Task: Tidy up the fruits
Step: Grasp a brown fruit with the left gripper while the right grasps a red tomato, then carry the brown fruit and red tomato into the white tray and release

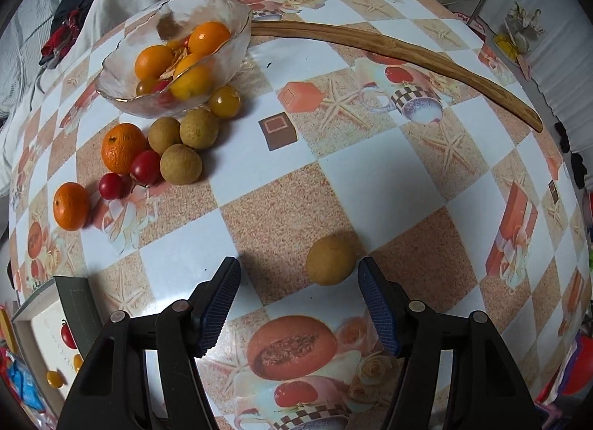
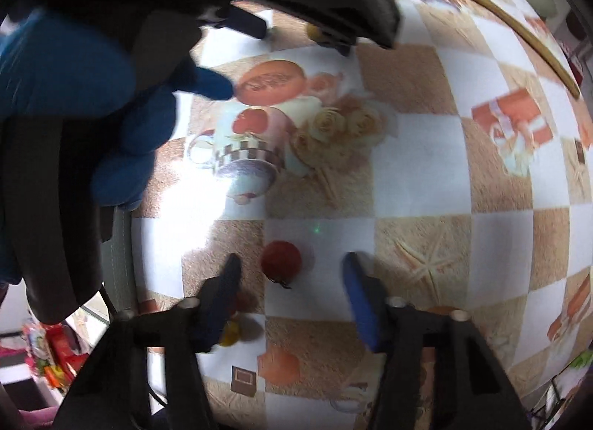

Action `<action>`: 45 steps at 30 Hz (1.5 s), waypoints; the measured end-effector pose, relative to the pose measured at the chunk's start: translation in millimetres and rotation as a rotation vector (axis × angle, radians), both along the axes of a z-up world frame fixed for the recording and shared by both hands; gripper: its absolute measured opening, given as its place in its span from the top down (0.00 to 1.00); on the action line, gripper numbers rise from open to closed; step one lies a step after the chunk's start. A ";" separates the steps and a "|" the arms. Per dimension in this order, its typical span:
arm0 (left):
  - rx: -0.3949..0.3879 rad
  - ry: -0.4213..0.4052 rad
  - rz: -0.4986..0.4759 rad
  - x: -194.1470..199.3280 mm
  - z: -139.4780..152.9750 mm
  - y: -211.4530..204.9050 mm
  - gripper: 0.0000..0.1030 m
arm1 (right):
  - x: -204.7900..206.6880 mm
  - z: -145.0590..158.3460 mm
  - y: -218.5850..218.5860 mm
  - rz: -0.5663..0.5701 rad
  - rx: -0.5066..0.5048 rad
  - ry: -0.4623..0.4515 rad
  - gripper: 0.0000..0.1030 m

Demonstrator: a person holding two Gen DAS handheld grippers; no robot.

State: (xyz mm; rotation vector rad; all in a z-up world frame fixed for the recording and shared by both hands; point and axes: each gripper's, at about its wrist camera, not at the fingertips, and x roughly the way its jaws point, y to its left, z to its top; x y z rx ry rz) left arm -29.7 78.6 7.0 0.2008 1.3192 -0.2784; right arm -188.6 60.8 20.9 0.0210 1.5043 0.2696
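- The longan (image 1: 329, 258) lies alone on the tabletop (image 1: 370, 185), just ahead of the left gripper (image 1: 299, 276) and off-centre, close beside the right-hand finger but, as far as the left wrist view shows, not touched by it.
- It looks small, round and light, with a dry, thin, rough shell. It should grip well but will likely roll if nudged from one side, so the fingers ought to meet it across its widest middle, evenly from both sides.
- The left gripper's fingers stand apart, wider than the longan, holding nothing.
- In the right wrist view a red cherry tomato (image 2: 280, 260) sits on a white square between the fingers of the right gripper (image 2: 292, 268), nearer the left-hand one; the picture is blurred, and no pad seems to press on it.
- The cherry tomato's skin looks smooth and glossy, so probably slippery and easy to bruise or split: a gentle squeeze across its belly, clear of the stalk end, seems wise.
- A gloved hand (image 2: 74, 96) in blue fills the left of that view.
- Farther off in the left wrist view, a glass bowl (image 1: 122, 96) holds small oranges and tomatoes; beside it lie more longans, tangerines and tomatoes in a loose cluster.
- A long wooden stick (image 1: 407, 50) lies across the far side.
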 end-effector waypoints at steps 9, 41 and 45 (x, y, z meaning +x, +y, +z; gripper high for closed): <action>-0.064 0.016 0.004 10.2 12.9 -2.4 0.75 | -0.2 5.4 -15.6 -0.038 0.047 0.038 0.77; -0.062 -0.023 0.445 -137.5 54.5 236.3 0.75 | 52.3 65.4 100.9 0.244 0.128 0.002 0.77; -0.060 -0.007 0.451 -142.4 43.5 244.7 0.75 | 59.6 61.6 131.6 0.292 0.132 0.007 0.77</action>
